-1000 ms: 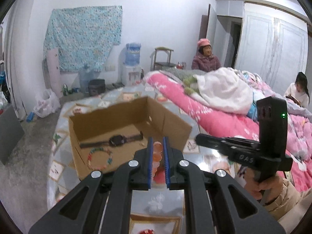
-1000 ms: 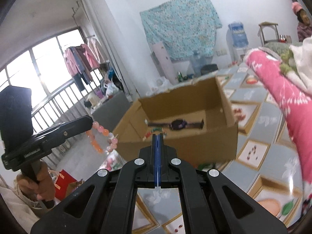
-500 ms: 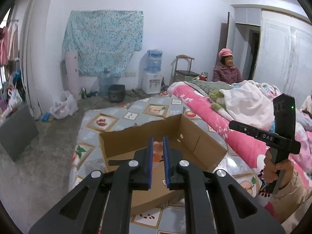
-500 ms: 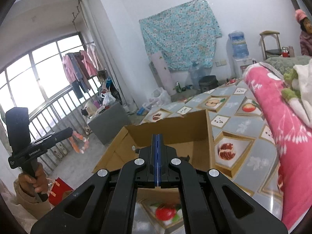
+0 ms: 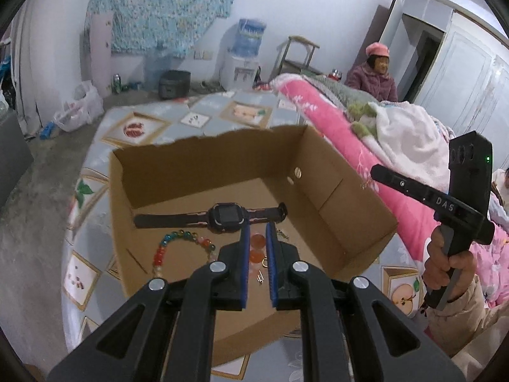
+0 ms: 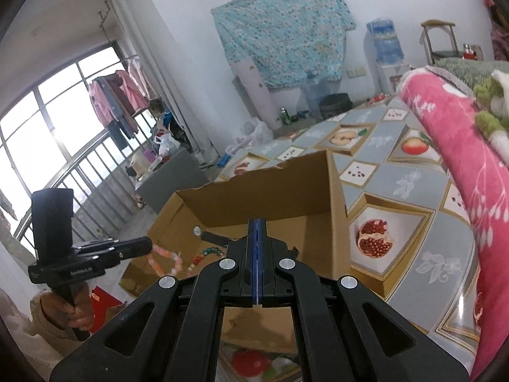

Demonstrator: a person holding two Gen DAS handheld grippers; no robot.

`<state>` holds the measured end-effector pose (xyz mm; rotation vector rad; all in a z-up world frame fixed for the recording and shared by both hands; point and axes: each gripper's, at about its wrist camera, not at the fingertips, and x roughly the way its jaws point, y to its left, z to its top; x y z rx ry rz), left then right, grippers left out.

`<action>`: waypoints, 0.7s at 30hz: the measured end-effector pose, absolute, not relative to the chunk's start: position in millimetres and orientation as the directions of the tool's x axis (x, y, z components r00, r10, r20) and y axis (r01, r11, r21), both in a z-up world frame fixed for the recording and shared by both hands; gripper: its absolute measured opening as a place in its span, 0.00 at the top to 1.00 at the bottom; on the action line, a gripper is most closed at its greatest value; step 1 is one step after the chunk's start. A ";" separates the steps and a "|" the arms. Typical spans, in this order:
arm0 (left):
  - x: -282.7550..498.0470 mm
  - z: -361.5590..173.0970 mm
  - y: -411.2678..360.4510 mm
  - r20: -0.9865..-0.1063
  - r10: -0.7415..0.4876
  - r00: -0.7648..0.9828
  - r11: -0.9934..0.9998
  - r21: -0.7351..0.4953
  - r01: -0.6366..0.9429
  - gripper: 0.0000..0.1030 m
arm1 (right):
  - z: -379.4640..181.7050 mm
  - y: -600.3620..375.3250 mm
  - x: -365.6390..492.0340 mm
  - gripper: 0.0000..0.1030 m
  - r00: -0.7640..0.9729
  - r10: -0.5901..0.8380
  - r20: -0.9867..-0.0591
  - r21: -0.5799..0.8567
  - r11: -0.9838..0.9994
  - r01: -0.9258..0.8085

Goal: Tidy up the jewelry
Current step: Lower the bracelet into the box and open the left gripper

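Observation:
An open cardboard box (image 5: pixel 222 165) stands on the fruit-patterned tabletop (image 5: pixel 197 117). Inside it lie a dark smartwatch (image 5: pixel 226 215) and a colourful bead bracelet (image 5: pixel 178 242). My left gripper (image 5: pixel 256 227) hovers over the box's near part, shut on an orange-pink bead bracelet (image 5: pixel 257 250). In the right wrist view that bracelet (image 6: pixel 165 258) dangles from the left gripper (image 6: pixel 148 245) above the box (image 6: pixel 270 191). A small gold charm (image 5: pixel 261 275) shows below the beads. My right gripper (image 6: pixel 257 221) is shut and empty at the box's near edge. In the left wrist view the right gripper (image 5: pixel 375 172) is to the right of the box.
A pink quilt (image 5: pixel 321 108) and bedding run along the table's right side. A seated person in a pink hat (image 5: pixel 375 76) is beyond it. A water dispenser (image 5: pixel 245 51), a chair and bags stand by the far wall. Barred windows with hanging clothes (image 6: pixel 117 95) are left.
My left gripper has come in over the box and tipped downward, the orange-pink bracelet still in it. The right gripper has shifted sideways by the box and stays shut.

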<state>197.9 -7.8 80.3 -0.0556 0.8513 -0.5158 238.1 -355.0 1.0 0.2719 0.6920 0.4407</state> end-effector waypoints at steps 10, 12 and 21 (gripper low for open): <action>231.3 71.0 -57.8 -0.698 -0.585 0.412 0.794 -0.390 0.467 0.91 | 8.1 -372.5 243.0 1.00 0.717 0.461 -0.523 0.400 0.875 -0.271; 236.4 67.3 -77.2 -0.682 -0.641 0.351 0.747 -0.451 0.488 0.91 | 12.9 -377.0 241.1 1.00 0.730 0.456 -0.509 0.402 0.876 -0.267; 257.4 30.4 -115.0 -0.679 -0.710 0.188 0.686 -0.605 0.404 0.67 | 13.8 -386.5 236.0 1.00 0.737 0.429 -0.522 0.388 0.889 -0.243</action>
